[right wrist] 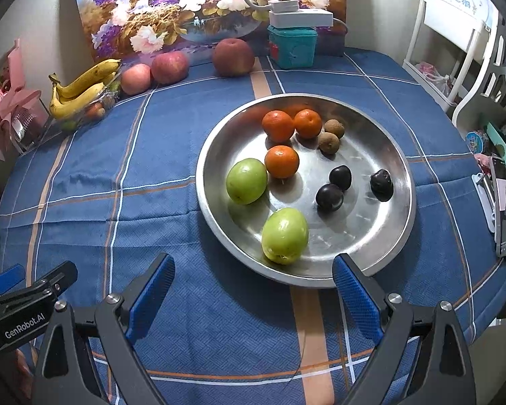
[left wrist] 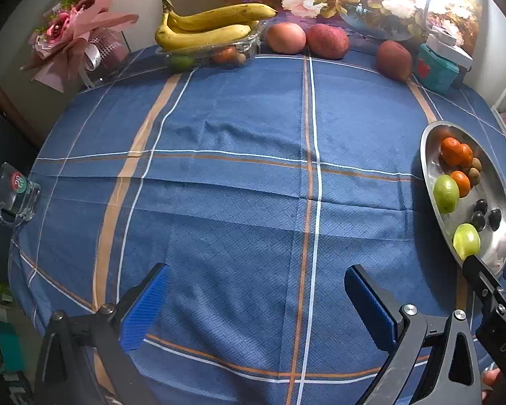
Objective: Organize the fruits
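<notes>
A round steel plate [right wrist: 388,155] on the blue checked cloth holds two green fruits [right wrist: 284,235], three oranges [right wrist: 281,161], two small brown fruits [right wrist: 328,142] and three dark plums [right wrist: 329,197]. My right gripper [right wrist: 253,290] is open just in front of the plate's near rim, nothing between its fingers. My left gripper [left wrist: 256,303] is open over bare cloth, left of the plate [left wrist: 496,202]. At the table's far edge lie bananas [left wrist: 205,27] on a clear tray [left wrist: 249,45] holding small fruits, plus three red apples [left wrist: 328,40].
A teal box [right wrist: 292,47] with a white device on it stands at the back by a flower painting [right wrist: 202,3]. A pink bouquet [left wrist: 67,37] is at the far left, a glass mug [left wrist: 15,195] at the left edge. White shelving [right wrist: 455,33] stands to the right.
</notes>
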Action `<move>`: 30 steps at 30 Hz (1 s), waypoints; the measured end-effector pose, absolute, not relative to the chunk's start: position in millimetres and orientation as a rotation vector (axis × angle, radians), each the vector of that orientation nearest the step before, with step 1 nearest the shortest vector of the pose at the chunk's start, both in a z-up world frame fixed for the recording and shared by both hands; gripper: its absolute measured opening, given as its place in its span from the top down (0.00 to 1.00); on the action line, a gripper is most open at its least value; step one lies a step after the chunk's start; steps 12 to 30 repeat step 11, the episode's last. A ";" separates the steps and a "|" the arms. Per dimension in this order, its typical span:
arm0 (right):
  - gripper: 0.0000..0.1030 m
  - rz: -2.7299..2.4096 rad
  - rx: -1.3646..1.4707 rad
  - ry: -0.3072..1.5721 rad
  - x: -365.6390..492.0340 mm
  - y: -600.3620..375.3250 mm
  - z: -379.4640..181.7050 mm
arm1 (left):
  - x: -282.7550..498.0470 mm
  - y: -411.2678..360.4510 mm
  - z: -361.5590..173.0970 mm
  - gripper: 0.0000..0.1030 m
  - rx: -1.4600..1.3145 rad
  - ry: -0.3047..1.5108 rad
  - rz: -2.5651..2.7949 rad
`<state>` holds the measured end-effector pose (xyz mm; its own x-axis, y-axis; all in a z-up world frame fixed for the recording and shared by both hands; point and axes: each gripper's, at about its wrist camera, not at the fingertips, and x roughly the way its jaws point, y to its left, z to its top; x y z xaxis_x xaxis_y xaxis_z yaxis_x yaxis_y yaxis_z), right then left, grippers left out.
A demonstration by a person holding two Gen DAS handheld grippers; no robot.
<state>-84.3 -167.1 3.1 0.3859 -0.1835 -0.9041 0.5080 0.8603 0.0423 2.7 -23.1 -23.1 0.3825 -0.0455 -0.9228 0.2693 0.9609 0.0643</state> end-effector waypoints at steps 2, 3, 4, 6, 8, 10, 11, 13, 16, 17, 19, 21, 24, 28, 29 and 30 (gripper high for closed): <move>0.08 -0.452 0.337 1.093 -84.2 -166.6 2.9 | 3.0 -22.8 -24.0 0.00 0.210 1.170 -0.201; 0.08 -0.452 0.337 1.092 -84.3 -166.6 2.9 | 3.5 -22.0 -25.1 0.00 0.205 1.178 -0.203; 0.08 -0.452 0.337 1.092 -84.3 -166.7 2.9 | 3.9 -21.4 -25.8 0.00 0.198 1.184 -0.210; 0.08 -0.452 0.338 1.092 -84.4 -166.6 2.9 | 2.0 -19.3 -24.0 0.00 0.166 1.175 -0.245; 0.08 -0.452 0.339 1.091 -84.4 -166.5 3.0 | 0.3 -19.8 -21.0 0.00 0.157 1.162 -0.254; 0.08 -0.453 0.339 1.091 -84.4 -166.4 2.9 | 0.2 -20.8 -20.0 0.00 0.167 1.153 -0.249; 0.08 -0.453 0.339 1.092 -84.3 -166.4 3.0 | 0.5 -20.8 -19.9 0.00 0.169 1.152 -0.247; 0.08 -0.453 0.339 1.092 -84.3 -166.4 3.0 | 0.5 -20.8 -19.9 0.00 0.169 1.152 -0.247; 0.08 -0.453 0.339 1.092 -84.3 -166.4 3.0 | 0.5 -20.8 -19.9 0.00 0.169 1.152 -0.247; 0.08 -0.453 0.339 1.092 -84.3 -166.4 3.0 | 0.5 -20.8 -19.9 0.00 0.169 1.152 -0.247; 0.08 -0.453 0.339 1.092 -84.3 -166.4 3.0 | 0.5 -20.8 -19.9 0.00 0.169 1.152 -0.247; 0.08 -0.453 0.339 1.092 -84.3 -166.4 3.0 | 0.5 -20.8 -19.9 0.00 0.169 1.152 -0.247; 0.08 -0.453 0.339 1.092 -84.3 -166.4 3.0 | 0.5 -20.8 -19.9 0.00 0.169 1.152 -0.247; 0.08 -0.453 0.339 1.092 -84.3 -166.4 3.0 | 0.5 -20.8 -19.9 0.00 0.169 1.152 -0.247; 0.08 -0.453 0.339 1.092 -84.3 -166.4 3.0 | 0.5 -20.8 -19.9 0.00 0.169 1.152 -0.247; 0.08 -0.453 0.339 1.092 -84.3 -166.4 3.0 | 0.5 -20.8 -19.9 0.00 0.169 1.152 -0.247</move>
